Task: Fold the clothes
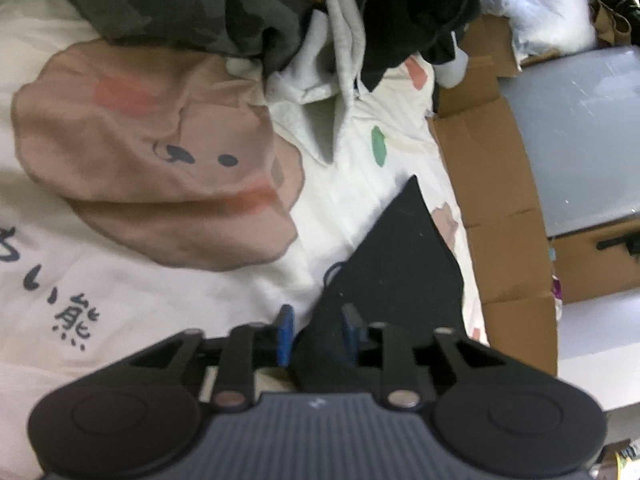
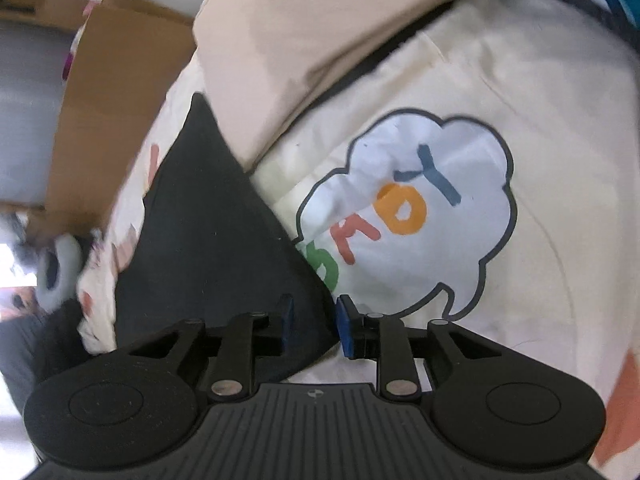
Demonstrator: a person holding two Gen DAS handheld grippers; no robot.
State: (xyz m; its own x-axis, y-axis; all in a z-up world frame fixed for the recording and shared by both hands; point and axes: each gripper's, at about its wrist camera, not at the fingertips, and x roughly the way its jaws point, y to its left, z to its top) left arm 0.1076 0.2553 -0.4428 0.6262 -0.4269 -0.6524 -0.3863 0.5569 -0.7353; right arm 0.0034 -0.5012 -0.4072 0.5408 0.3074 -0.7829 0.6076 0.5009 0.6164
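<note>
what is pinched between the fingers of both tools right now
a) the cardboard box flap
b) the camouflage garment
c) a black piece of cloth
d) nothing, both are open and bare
c: the black cloth runs up between the blue pads of the left tool, and in the right wrist view the same black cloth sits between the pads of the right tool, while the camouflage garment lies far off on the bedspread.

A cream bedsheet (image 1: 352, 184) with a printed bear covers the bed. Cardboard boxes (image 1: 492, 184) stand at three o'clock, a grey floor (image 1: 576, 140) beyond them.
</note>
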